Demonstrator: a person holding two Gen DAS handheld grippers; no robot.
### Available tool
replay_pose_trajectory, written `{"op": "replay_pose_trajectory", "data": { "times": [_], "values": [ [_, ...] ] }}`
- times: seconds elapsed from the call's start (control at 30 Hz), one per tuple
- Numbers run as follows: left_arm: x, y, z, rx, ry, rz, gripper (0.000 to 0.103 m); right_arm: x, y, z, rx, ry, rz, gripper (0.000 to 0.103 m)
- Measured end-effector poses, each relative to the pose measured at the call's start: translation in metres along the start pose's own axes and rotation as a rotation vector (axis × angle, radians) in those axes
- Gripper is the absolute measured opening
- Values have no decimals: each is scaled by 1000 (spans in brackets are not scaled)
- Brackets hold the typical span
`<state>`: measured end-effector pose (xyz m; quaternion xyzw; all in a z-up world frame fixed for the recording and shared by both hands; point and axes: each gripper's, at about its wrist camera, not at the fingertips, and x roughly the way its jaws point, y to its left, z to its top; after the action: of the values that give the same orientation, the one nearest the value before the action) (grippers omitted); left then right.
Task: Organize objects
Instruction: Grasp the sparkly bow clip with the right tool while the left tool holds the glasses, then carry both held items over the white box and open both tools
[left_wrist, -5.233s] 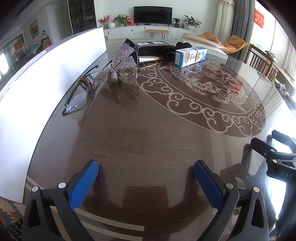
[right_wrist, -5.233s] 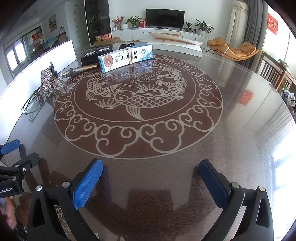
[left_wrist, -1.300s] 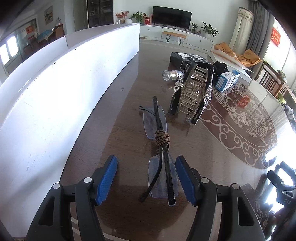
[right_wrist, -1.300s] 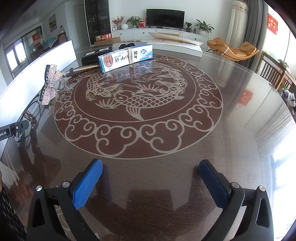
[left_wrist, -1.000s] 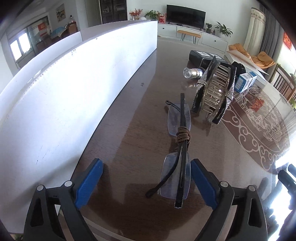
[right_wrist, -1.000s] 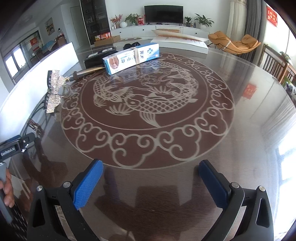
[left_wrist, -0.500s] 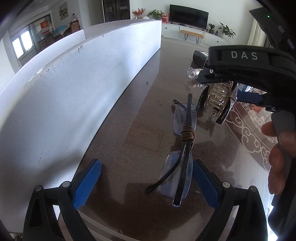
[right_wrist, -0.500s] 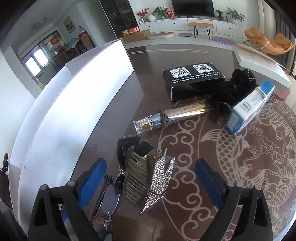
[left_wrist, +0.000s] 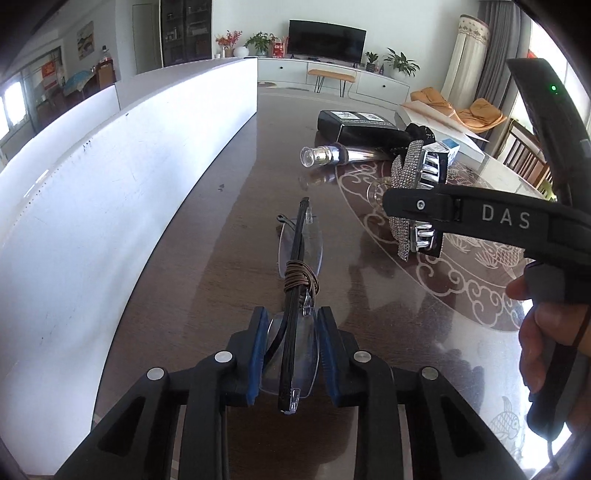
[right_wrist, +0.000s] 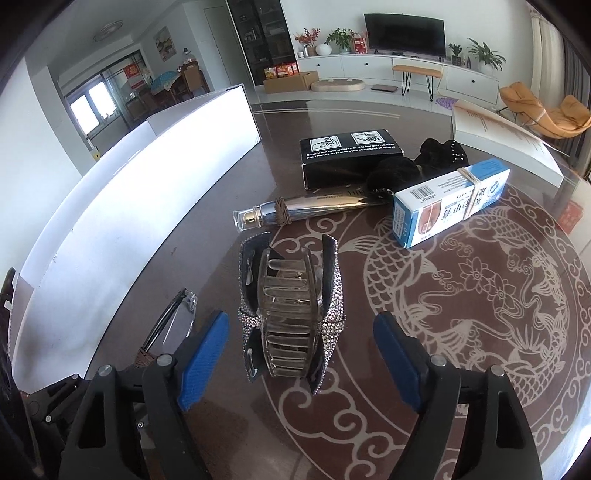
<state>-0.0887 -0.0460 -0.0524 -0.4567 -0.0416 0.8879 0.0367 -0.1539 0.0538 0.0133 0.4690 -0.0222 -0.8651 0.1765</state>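
Observation:
Folded rimless glasses (left_wrist: 297, 295) with a brown cord wound round them lie on the dark table. My left gripper (left_wrist: 293, 354) is shut on their near lens. A rhinestone hair claw clip (right_wrist: 291, 314) stands on the table, between the open blue pads of my right gripper (right_wrist: 301, 354), not touching them. In the left wrist view the right gripper's black arm crosses in front of the clip (left_wrist: 413, 173). The glasses also show in the right wrist view (right_wrist: 173, 325), left of the clip.
A white board (left_wrist: 110, 184) runs along the table's left edge. Behind the clip lie a silver pump bottle (right_wrist: 303, 212), a black box (right_wrist: 347, 155), a black scrunchie (right_wrist: 424, 162), a blue-white carton (right_wrist: 450, 201) and a white book (right_wrist: 506, 140).
My left gripper has closed on the glasses' near lens. My right gripper has come lower and closer, so its open pads now flank the hair clip.

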Motion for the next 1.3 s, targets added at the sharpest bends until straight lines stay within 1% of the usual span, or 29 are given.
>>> {"op": "replay_pose_trajectory", "data": {
  "times": [0.03,0.07,0.13,0.2,0.33,0.43,0.5,0.57,0.63,0.7,0.73,0.83,0.87,0.93,0.97,1.0,1.03,1.07,1.13,1.17,1.2,1.23,1.27,1.3],
  "values": [
    [-2,3,2,-17,-12,-24,27,2,2,0,-4,12,-6,62],
    [-6,7,2,-35,-27,-52,27,1,2,0,-4,10,-9,57],
    [-17,13,-2,-68,-53,-107,27,-8,-1,-2,6,-10,-4,56],
    [-25,15,-3,-86,-79,-142,27,-24,-4,-6,5,-36,20,56],
    [-43,12,-4,-82,-134,-165,27,-60,-6,-12,-44,-76,29,56],
    [-69,18,-5,-137,-179,-206,27,-83,6,-8,-106,-108,35,56],
    [-90,32,1,-179,-212,-209,27,-94,24,2,-142,-130,66,56],
    [-114,54,12,-201,-254,-169,27,-103,51,16,-172,-154,128,56],
    [-134,85,28,-237,-285,-124,27,-107,87,30,-211,-173,201,56],
    [-145,121,42,-275,-286,-73,27,-107,127,41,-244,-171,282,56],
    [-146,140,47,-290,-276,-34,27,-104,147,46,-256,-162,324,56],
    [-143,193,53,-330,-212,86,27,-87,204,49,-287,-112,422,56],
    [-138,208,53,-344,-180,111,27,-79,221,48,-301,-89,442,56],
    [-124,232,47,-381,-92,170,28,-57,251,44,-331,-17,457,57],
    [-117,241,42,-403,-50,197,32,-46,261,41,-333,22,463,60],
    [-110,248,37,-423,-11,219,39,-37,267,39,-323,47,471,69],
    [-106,253,31,-438,20,233,41,-31,268,36,-306,59,476,74],
    [-104,254,26,-444,29,233,42,-29,264,34,-286,56,478,78],
    [-112,247,15,-419,-21,255,46,-34,250,29,-261,22,473,80],
    [-116,242,11,-413,-40,261,52,-38,238,26,-259,-5,452,84],
    [-121,236,6,-408,-63,251,57,-43,224,22,-260,-38,420,89],
    [-127,227,4,-399,-88,235,57,-49,207,16,-262,-73,377,92],
    [-132,215,3,-381,-110,220,57,-54,189,11,-262,-103,328,97],
    [-137,202,2,-355,-127,210,57,-57,168,5,-259,-129,275,100]
  ]
}}
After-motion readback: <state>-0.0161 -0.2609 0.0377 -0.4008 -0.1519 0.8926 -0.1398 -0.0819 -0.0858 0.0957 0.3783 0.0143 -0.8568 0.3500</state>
